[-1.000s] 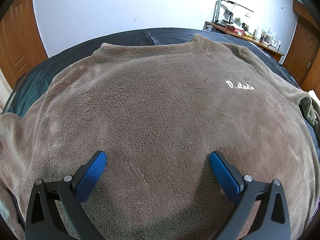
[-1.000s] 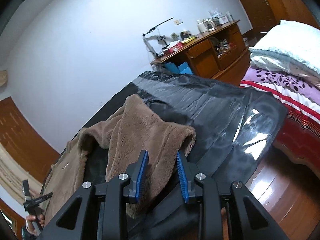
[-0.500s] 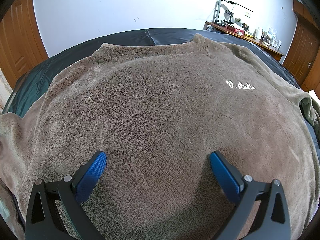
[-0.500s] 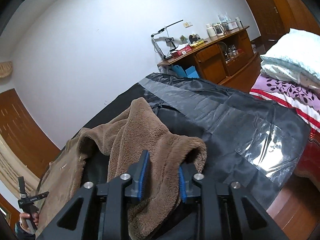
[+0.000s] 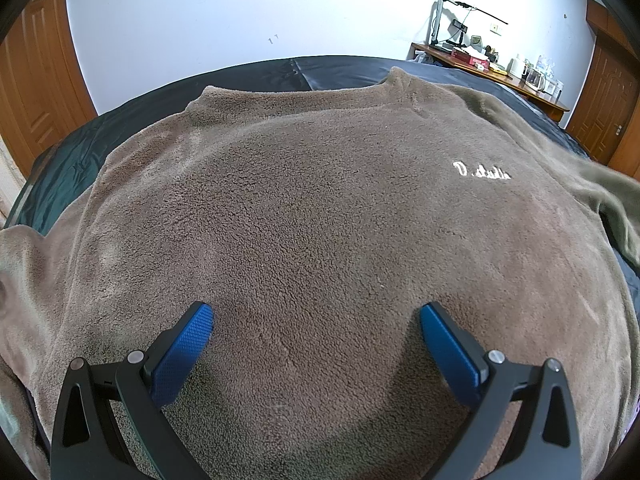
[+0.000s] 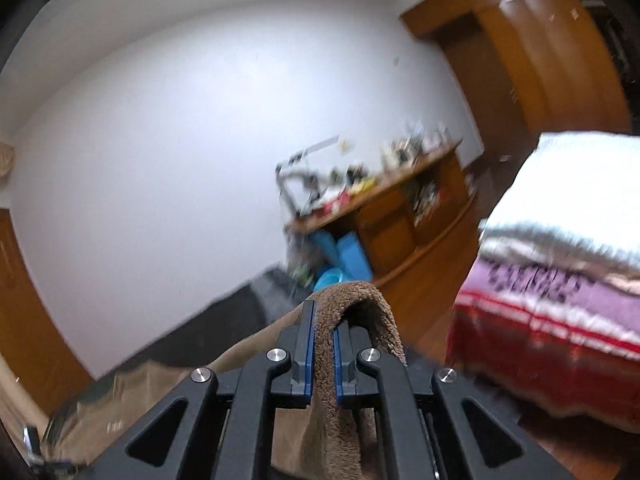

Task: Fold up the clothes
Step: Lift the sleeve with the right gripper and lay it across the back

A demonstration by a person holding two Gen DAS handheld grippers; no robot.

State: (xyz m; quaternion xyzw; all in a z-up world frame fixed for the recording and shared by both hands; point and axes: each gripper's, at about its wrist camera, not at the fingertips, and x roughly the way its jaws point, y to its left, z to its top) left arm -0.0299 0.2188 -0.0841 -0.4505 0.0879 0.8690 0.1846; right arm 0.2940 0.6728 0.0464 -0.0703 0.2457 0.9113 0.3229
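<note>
fleece sleeve (image 6: 360, 308) pinched in right gripper (image 6: 324, 344), left gripper (image 5: 316, 344) spread wide over sweater (image 5: 320, 208); risked slipping free if yanked.

The right claw (image 6: 324, 344) pinches a fold of brown fleece garment (image 6: 360, 308), which arches over its right finger. Beyond it stands a blurred wooden worktop (image 6: 400, 200); to its right, a bed (image 6: 560, 300).

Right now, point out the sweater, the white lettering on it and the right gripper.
sweater (image 5: 304, 216): left wrist view, chest.
white lettering (image 5: 481, 171): left wrist view, middle.
right gripper (image 6: 324, 354): right wrist view, between fingertips.
</note>
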